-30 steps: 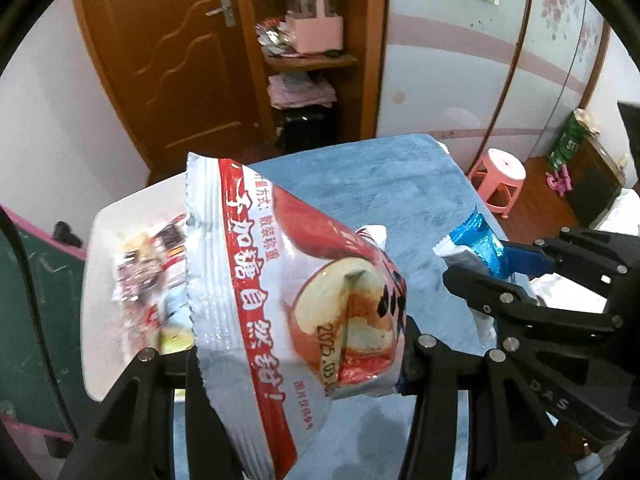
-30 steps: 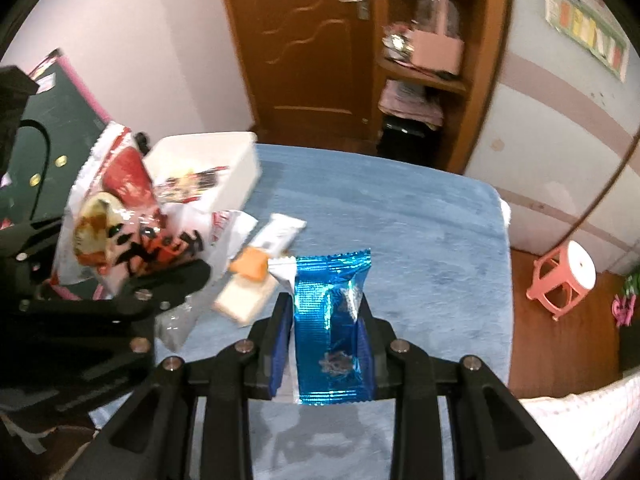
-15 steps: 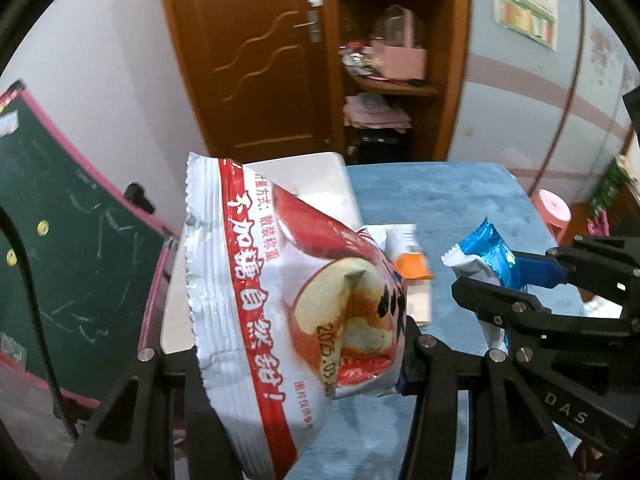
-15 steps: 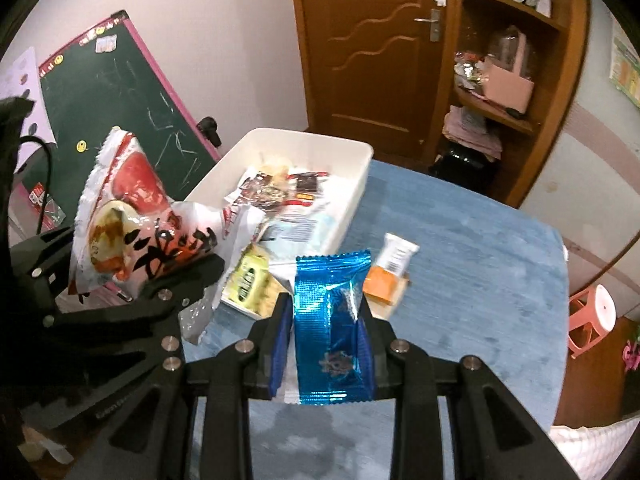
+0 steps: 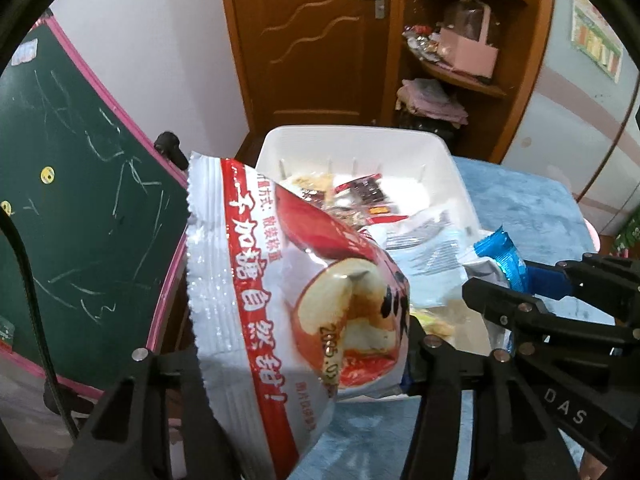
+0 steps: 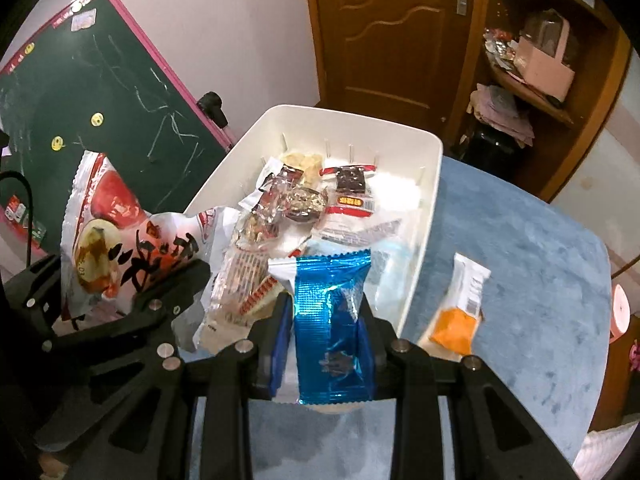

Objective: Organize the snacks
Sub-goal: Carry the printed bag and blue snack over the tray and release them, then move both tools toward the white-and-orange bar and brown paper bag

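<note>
Right wrist view: right tongs [image 6: 328,320] pinching blue foil snack packet [image 6: 330,320], lower centre.
Left tongs [image 5: 296,364]: jaws just been opening, red-and-white pastry bag [image 5: 288,300] between them.
White bin [image 6: 424,208]: snack-filled, frame centre.

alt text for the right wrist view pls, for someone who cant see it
The right gripper holds a blue foil snack packet at the near edge of a white bin filled with assorted wrapped snacks. At left, the left gripper, whose jaws have just been opening, carries a red and white snack bag; an orange and white packet lies on the blue tablecloth.
</note>
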`<state>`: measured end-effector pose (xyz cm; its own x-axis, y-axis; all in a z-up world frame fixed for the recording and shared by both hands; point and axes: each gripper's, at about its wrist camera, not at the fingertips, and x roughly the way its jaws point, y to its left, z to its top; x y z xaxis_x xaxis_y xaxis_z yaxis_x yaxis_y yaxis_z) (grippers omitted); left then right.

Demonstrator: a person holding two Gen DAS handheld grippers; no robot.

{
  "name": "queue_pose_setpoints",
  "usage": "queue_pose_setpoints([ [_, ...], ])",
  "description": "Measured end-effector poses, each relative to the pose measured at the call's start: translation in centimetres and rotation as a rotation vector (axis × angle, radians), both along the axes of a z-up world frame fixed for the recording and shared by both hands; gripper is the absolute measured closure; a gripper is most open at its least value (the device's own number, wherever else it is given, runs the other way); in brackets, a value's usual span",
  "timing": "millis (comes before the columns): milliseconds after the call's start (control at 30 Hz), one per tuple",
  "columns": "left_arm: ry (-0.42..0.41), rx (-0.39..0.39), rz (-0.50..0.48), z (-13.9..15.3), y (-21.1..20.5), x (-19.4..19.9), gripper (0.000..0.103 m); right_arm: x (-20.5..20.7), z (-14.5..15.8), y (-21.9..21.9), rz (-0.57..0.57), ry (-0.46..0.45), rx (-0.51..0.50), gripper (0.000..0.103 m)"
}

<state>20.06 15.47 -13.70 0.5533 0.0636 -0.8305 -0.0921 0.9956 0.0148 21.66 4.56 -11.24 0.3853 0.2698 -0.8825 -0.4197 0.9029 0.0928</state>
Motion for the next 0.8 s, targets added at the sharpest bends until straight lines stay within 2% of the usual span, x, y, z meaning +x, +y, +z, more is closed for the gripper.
queue_pose_setpoints([
  [133, 0.034, -0.05, 0.01, -1.6, 1.0, 1.0, 0.032, 1.2, -1.8, -0.1, -0.016, 0.057, 0.017, 0.07],
  [233, 0.032, -0.054, 0.004, -2.1, 1.2, 0.7, 0.025, 1.7, -2.6, -0.6, -0.035, 0.069, 0.029, 0.063],
  [300, 0.022, -0.045, -0.008, -2.1, 0.9, 0.4, 0.025, 1.8, -2.8, -0.8, -0.042, 0.069, 0.033, 0.059],
  [400, 0.013, -0.028, -0.024, -1.6, 0.2, -0.3, 0.025, 1.7, -2.7, -1.2, -0.037, 0.067, 0.04, 0.059],
  [533, -0.004, 0.005, -0.051, -0.9, -1.5, -1.0, 0.025, 1.3, -1.4, -1.9, -0.021, 0.02, 0.026, 0.059],
  [800, -0.052, 0.049, -0.168, 0.3, -7.1, -3.2, 0.025, 1.3, 0.6, -6.0, -0.055, -0.025, 0.012, 0.059],
])
